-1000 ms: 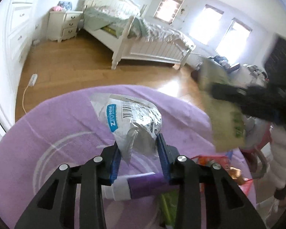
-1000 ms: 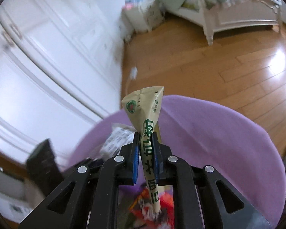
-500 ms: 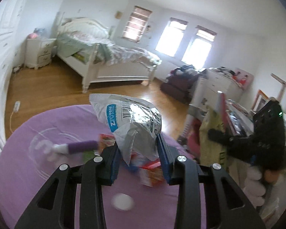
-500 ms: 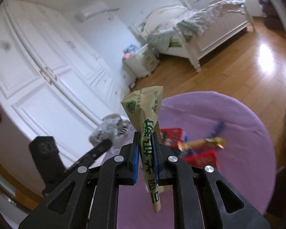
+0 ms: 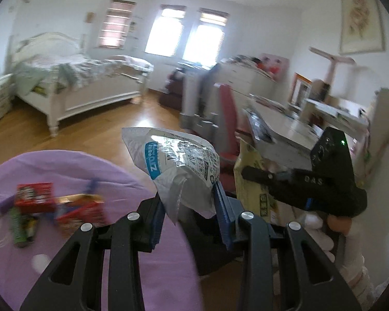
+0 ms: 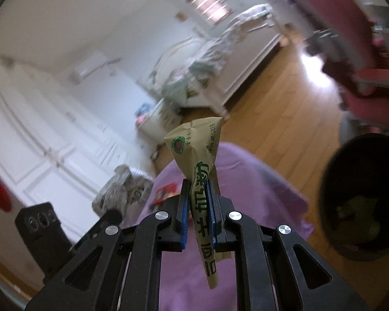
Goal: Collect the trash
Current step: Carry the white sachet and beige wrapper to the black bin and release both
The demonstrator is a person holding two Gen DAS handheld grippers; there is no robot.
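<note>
Two grippers, one wrapper each

Left gripper (image 5: 192, 208) jaws clamp one silver bag (image 5: 179, 165); right gripper (image 6: 197, 207) jaws clamp one tan packet (image 6: 198, 155). One black bin (image 6: 363, 207) at three o'clock; two red boxes (image 5: 35, 197) on the purple counter (image 5: 72, 165).

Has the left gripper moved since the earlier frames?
Yes. The left gripper, holding the silver wrapper, swung right off the purple table toward the desk.

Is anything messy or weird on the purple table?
Yes. Snack wrappers and small red boxes lie jumbled on the purple tablecloth; they are blurred. The rest looks ordinary.
</note>
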